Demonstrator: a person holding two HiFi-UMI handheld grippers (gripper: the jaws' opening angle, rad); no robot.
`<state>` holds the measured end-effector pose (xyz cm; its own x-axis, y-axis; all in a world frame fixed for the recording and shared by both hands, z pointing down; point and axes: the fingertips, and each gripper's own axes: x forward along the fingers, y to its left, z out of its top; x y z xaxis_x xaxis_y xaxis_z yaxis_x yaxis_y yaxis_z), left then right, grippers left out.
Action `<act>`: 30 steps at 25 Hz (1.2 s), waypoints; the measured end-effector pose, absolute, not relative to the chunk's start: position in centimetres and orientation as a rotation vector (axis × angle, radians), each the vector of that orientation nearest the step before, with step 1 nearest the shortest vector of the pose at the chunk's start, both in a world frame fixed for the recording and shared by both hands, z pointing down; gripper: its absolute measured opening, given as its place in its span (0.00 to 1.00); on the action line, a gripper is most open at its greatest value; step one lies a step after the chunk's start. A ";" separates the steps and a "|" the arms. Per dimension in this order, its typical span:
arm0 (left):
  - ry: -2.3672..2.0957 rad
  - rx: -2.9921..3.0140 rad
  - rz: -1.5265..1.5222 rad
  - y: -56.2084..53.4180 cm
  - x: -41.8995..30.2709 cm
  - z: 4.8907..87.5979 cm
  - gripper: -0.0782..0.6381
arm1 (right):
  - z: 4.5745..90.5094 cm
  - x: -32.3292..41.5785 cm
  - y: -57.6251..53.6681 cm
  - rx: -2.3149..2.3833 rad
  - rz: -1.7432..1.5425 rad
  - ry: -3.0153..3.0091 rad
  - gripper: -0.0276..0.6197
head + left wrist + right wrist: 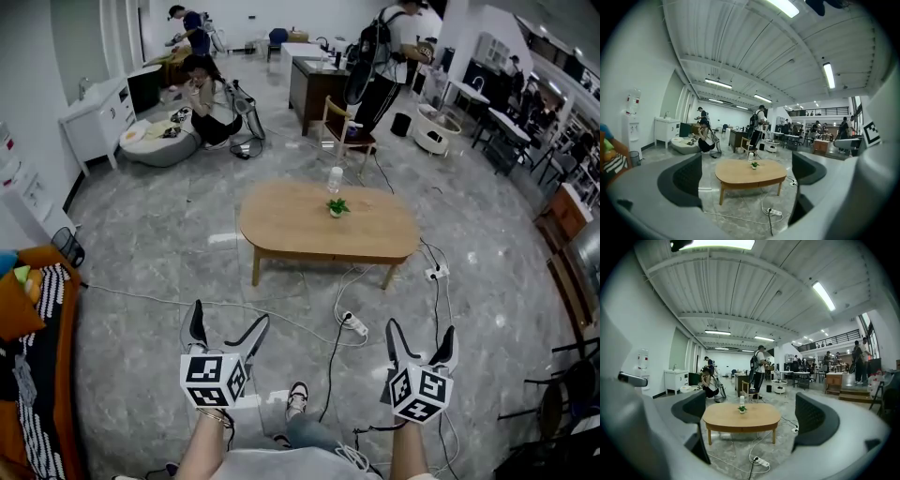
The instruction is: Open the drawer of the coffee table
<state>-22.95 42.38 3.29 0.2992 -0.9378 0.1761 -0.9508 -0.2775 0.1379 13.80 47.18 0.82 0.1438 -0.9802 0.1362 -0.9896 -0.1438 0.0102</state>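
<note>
An oval wooden coffee table (328,223) stands on the grey marble floor some way ahead of me, and it also shows between the jaws as the coffee table (750,172) and coffee table (742,416). Its drawer front lies in the near apron and looks closed. A small potted plant (337,207) and a clear bottle (335,179) stand on top. My left gripper (225,335) and right gripper (418,341) are both open, held low near my body, well short of the table, with nothing between the jaws.
A white power strip (354,324) and cables lie on the floor between me and the table. A striped sofa (33,356) is at my left. A person sits on the floor (208,97) far left; another stands (384,52) behind the table by a wooden chair (345,129).
</note>
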 end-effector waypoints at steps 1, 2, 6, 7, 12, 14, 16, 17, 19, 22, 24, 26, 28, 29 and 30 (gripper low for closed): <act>-1.741 2.343 0.093 41.4 -22.9 3.4 0.91 | 1.0 13.9 46.1 2.296 0.154 -1.990 0.95; -1.742 2.336 0.100 40.4 -22.9 3.6 0.91 | 1.2 14.0 45.0 2.292 0.163 -1.990 0.95; -1.742 2.331 0.125 36.0 -22.4 3.9 0.91 | 1.6 14.8 40.4 2.288 0.189 -1.989 0.95; -1.743 2.331 0.128 34.8 -22.2 3.9 0.91 | 1.6 15.2 39.1 2.289 0.193 -1.991 0.95; -1.750 2.321 0.163 28.5 -21.0 4.3 0.91 | 2.2 17.2 33.0 2.297 0.217 -1.985 0.95; -1.750 2.318 0.176 26.2 -20.5 4.5 0.91 | 2.7 18.2 30.9 2.306 0.240 -1.973 0.95; -1.750 2.312 0.193 24.3 -20.2 4.7 0.91 | 3.3 18.9 29.1 2.308 0.266 -1.965 0.95; -1.751 2.307 0.201 23.5 -20.0 4.9 0.91 | 3.7 19.2 28.4 2.306 0.277 -1.962 0.95; -1.757 2.295 0.211 22.0 -19.8 5.3 0.91 | 4.3 19.8 26.9 2.302 0.291 -1.957 0.95; -1.760 2.282 0.226 20.0 -19.6 5.8 0.91 | 5.0 20.5 24.8 2.306 0.317 -1.949 0.95; -1.754 2.280 0.248 19.0 -19.4 6.1 0.91 | 5.6 20.6 23.6 2.304 0.340 -1.948 0.95; -1.747 2.281 0.264 17.8 -19.3 6.5 0.91 | 6.2 20.5 22.5 2.300 0.356 -1.945 0.95; -1.743 2.286 0.270 16.3 -19.2 6.6 0.91 | 6.6 20.5 21.2 2.304 0.372 -1.943 0.95; -1.740 2.290 0.273 15.4 -19.1 6.6 0.91 | 6.8 20.4 20.5 2.307 0.379 -1.941 0.95; -1.735 2.296 0.277 14.6 -19.0 6.7 0.91 | 6.9 20.3 19.8 2.311 0.386 -1.938 0.95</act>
<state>-19.01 14.57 6.69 0.2727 -0.9145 0.2988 -0.9621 -0.2595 0.0838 20.26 19.79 6.91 0.1575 -0.9535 0.2569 -0.9792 -0.1845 -0.0843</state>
